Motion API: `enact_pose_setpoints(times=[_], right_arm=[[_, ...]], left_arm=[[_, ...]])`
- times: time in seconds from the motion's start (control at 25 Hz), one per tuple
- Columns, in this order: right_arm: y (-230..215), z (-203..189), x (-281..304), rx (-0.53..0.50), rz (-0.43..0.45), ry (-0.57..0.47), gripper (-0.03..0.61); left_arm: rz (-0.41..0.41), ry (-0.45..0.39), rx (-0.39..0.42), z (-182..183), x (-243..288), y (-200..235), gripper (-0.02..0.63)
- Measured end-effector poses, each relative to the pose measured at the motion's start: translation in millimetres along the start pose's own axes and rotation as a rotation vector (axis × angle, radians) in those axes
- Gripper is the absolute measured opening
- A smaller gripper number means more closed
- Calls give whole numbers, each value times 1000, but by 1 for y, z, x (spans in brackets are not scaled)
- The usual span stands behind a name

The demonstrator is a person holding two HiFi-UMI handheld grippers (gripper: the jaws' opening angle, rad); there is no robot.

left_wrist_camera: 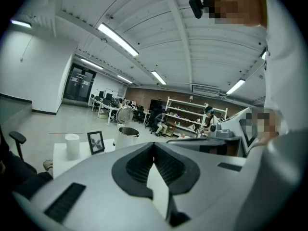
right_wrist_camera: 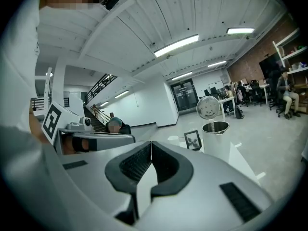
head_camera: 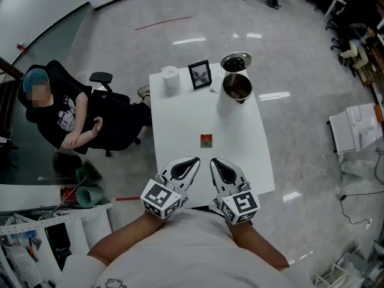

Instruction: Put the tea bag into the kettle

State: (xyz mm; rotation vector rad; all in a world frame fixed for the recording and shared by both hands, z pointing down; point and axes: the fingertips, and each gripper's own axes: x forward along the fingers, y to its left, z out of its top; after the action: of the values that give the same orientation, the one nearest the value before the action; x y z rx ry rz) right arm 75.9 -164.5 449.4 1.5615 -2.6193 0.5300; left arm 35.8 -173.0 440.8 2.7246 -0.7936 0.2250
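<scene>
Head view: the tea bag lies mid-frame on the table, apart from the open kettle above it. The left gripper and right gripper hover at lower centre.

Left gripper view: jaws clenched, empty.

Right gripper view: clenched, empty.

Judging by this, nothing is done yet; pickup and drop remain.

Colours as I log them from my station.

- Table: plain white.
- Tea bag: red.
- Kettle: white body, silvery steel rim and lid.
- Picture frame: black border, grey-toned picture.
- Roll: white.
- Left gripper and right gripper: pale grey shells, black ribbed pads, cubes with black-and-white square markers.
- Floor: glossy grey, I see one thin red line.
- Office chair: black.
</scene>
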Motion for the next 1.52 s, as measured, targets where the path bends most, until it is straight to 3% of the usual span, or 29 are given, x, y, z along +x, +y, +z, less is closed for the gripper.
enact_pose_setpoints(times=[0.24,0.44,0.64,0.96,1.08,1.32,1.52], right_arm=[[-10,-15,20,9,-9,29,12],[-27,-31,34,2,-75,69,12],[-48,-52,58,-40,-116,112,12],[-90,-108,111,-46,-159,222,21],[-106,-145,128,-9,-175,293,68],[-119,-198,156,-36,-170,412,126],[-130,-245,172,-54,-181,546,226]], left_arm=[[0,26,-33,-16,10,22,11],[-32,64,-71,-35,27,42,11],[-62,84,22,-53,49,56,11],[-57,145,-18,-102,87,109,11],[-54,169,-42,-124,96,129,11],[-68,209,-89,-159,111,147,11],[-58,225,-115,-173,114,157,11]])
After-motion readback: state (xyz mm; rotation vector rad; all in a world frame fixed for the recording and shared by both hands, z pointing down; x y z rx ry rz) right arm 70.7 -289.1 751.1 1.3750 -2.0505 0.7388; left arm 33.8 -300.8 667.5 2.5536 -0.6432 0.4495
